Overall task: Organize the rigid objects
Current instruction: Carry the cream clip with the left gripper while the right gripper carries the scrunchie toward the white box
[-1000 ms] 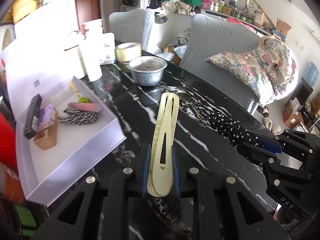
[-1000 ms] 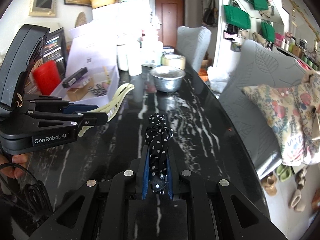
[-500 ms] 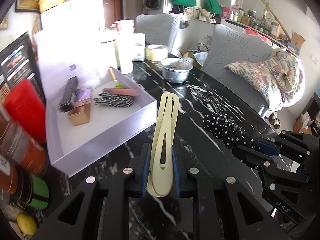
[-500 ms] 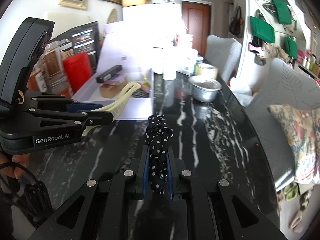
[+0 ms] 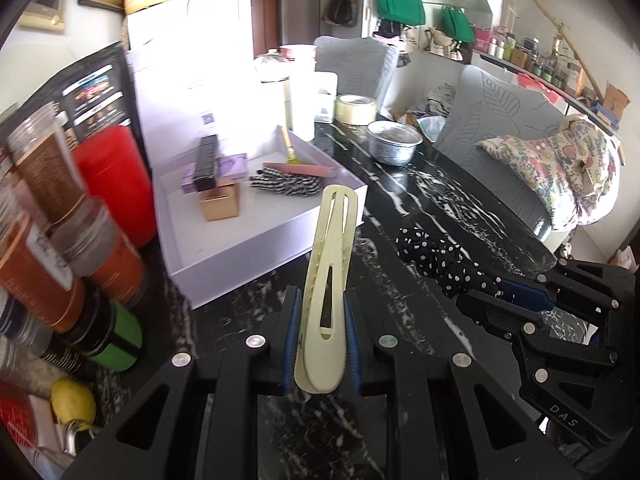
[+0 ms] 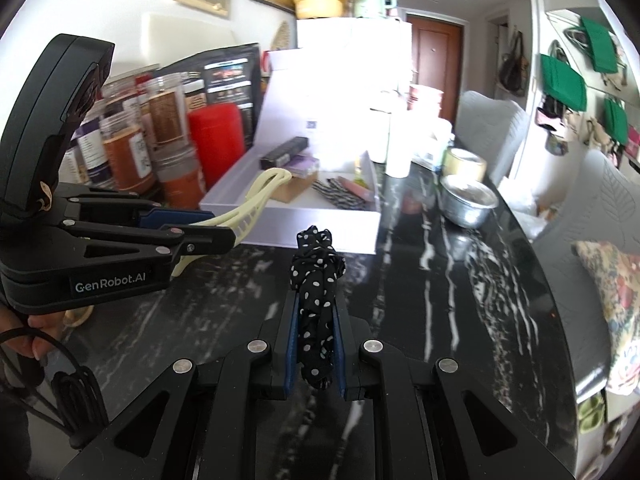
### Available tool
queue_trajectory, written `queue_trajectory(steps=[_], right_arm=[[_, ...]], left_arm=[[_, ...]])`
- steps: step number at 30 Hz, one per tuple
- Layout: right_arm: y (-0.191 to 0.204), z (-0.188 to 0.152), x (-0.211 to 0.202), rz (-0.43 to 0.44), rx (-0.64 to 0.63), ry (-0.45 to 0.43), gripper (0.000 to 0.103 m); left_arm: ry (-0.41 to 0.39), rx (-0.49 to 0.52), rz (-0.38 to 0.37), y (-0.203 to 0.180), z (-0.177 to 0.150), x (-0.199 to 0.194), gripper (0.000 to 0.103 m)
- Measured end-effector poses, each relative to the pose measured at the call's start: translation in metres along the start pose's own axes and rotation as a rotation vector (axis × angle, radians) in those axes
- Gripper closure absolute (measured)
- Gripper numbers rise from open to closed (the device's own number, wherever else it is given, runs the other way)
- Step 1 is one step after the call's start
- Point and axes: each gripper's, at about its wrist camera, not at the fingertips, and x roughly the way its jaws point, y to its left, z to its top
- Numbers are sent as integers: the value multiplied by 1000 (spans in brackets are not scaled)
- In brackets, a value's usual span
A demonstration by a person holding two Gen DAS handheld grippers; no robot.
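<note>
My left gripper (image 5: 320, 320) is shut on a pale yellow hair clip (image 5: 330, 264), held upright above the black marble table, just short of the white box (image 5: 224, 256). In the right wrist view the left gripper (image 6: 208, 236) and the clip (image 6: 260, 196) show at the left, the clip tip over the box's near edge. My right gripper (image 6: 314, 332) is shut on a black polka-dot scrunchie (image 6: 316, 276); in the left wrist view the gripper (image 5: 504, 292) and the scrunchie (image 5: 436, 256) sit at the right.
The box holds a black case (image 5: 206, 158), a small brown carton (image 5: 222, 206), a striped cloth (image 5: 286, 184) and a pink stick (image 5: 300, 169). Jars (image 5: 44, 208) and a red canister (image 5: 112, 184) stand left. A metal bowl (image 5: 394, 146) and tape roll (image 5: 354, 108) stand behind.
Both grippers have swung left, still holding their items. The white box and the jars have come closer and moved toward the centre of both views.
</note>
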Motion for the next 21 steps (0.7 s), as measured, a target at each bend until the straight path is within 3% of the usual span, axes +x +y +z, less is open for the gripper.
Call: queue_trajectory(steps=[5, 10, 21], right_arm=[[15, 4, 1, 32, -22, -6, 88], [27, 8, 5, 60, -41, -2, 88], [34, 28, 19, 80, -75, -7, 88]], left_arm=[[-15, -34, 2, 11, -5, -13, 82], [-27, -30, 52, 18, -6, -20, 82], [-21, -48, 82, 37, 9, -4, 82]])
